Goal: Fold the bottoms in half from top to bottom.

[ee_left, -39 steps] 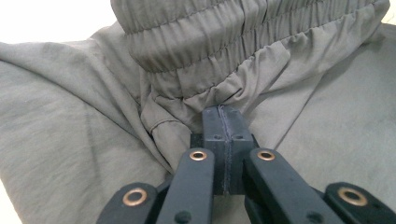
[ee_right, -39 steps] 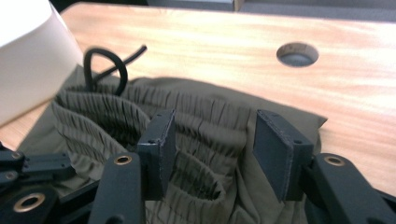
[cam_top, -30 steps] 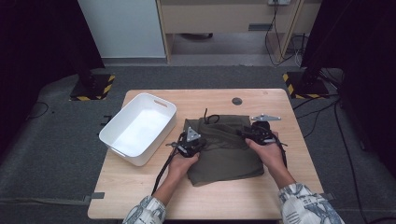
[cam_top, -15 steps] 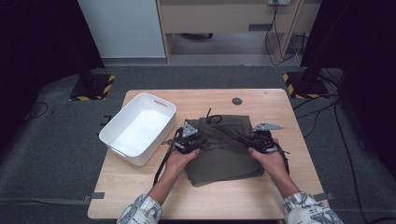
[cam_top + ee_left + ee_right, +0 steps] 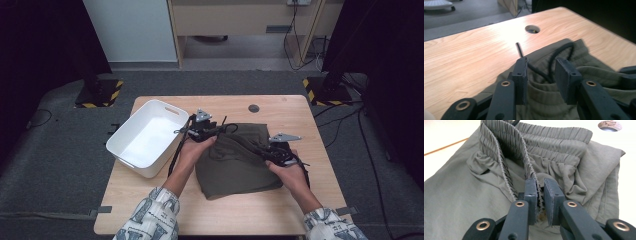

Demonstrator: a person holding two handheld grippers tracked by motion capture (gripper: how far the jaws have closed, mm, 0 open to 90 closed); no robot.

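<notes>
So since a second ago the left gripper (image 5: 216,129) has lifted off the olive drawstring shorts (image 5: 240,162) and slid toward the far edge, and its jaws have just been opening, standing apart now with the waistband and black drawstring (image 5: 559,51) loose between them, nothing pinched. The right gripper (image 5: 539,195) is pressed tight on the elastic waistband (image 5: 554,135), probably anchoring it while the other side regrips. The shorts lie folded mid-table (image 5: 150,210), white bin (image 5: 131,162) to the left.

Garment (image 5: 240,162) on table (image 5: 300,110), bin (image 5: 145,137) left of it.
</notes>
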